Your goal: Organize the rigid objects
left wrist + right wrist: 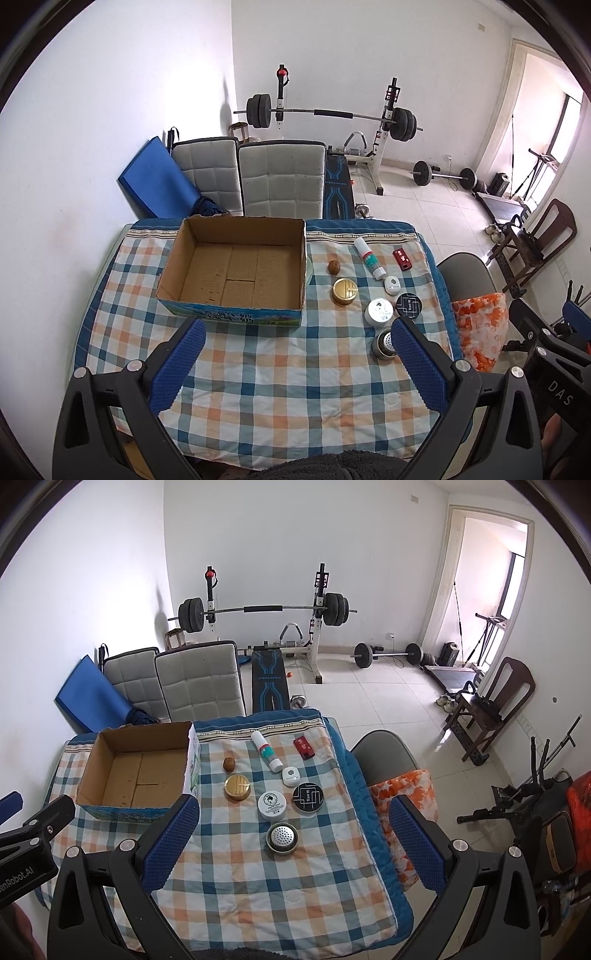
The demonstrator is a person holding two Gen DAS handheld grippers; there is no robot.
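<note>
An empty open cardboard box (pixel 236 273) (pixel 136 771) sits on the checked tablecloth at the left. To its right lie several small objects: a brown nut-like ball (pixel 334 267) (pixel 229 764), a gold round tin (pixel 345 291) (pixel 237 787), a white tube bottle (pixel 368 258) (pixel 266 751), a red case (pixel 402 259) (pixel 304 747), a small white device (pixel 392 284) (pixel 291 776), a white jar (pixel 379 312) (pixel 272 805), a black round tin (pixel 408 305) (pixel 308 797) and a metal strainer lid (pixel 384 344) (pixel 282 838). My left gripper (pixel 297 365) and right gripper (pixel 295 845) are open, empty, above the table's near side.
Two grey padded chairs (pixel 258 177) and a blue mat (pixel 155 184) stand behind the table. A weight bench with barbell (pixel 266 613) is at the far wall. A grey chair with an orange cushion (pixel 402 786) stands at the table's right edge.
</note>
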